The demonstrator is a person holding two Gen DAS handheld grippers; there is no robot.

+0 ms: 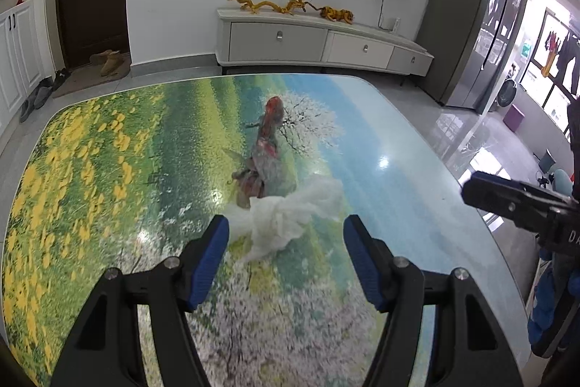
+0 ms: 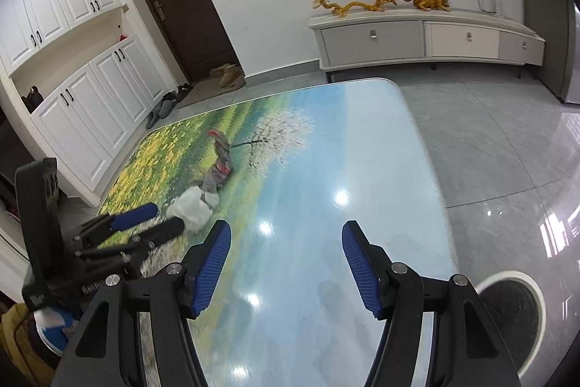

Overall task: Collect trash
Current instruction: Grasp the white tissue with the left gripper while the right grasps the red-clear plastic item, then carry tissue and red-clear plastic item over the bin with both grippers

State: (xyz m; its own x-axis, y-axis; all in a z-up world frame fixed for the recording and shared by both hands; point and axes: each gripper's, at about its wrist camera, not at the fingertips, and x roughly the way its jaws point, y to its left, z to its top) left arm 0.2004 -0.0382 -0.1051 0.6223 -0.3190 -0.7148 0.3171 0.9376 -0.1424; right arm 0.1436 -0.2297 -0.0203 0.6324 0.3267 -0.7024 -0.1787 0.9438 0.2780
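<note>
While my left gripper (image 1: 286, 234) hangs half open over the bench (image 1: 398, 140), a crumpled white tissue (image 1: 290, 216) lies unpinched between its fingers, a reddish wrapper (image 1: 266, 147) just beyond; my right gripper (image 2: 286, 242) is half open, empty.

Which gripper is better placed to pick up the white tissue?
Left. The left gripper is open right before the tissue; the right gripper faces bare table, with the tissue off to its side.

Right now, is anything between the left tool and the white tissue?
No. In the left wrist view the left tool stands open right at the white tissue; only bare table shows.
</note>
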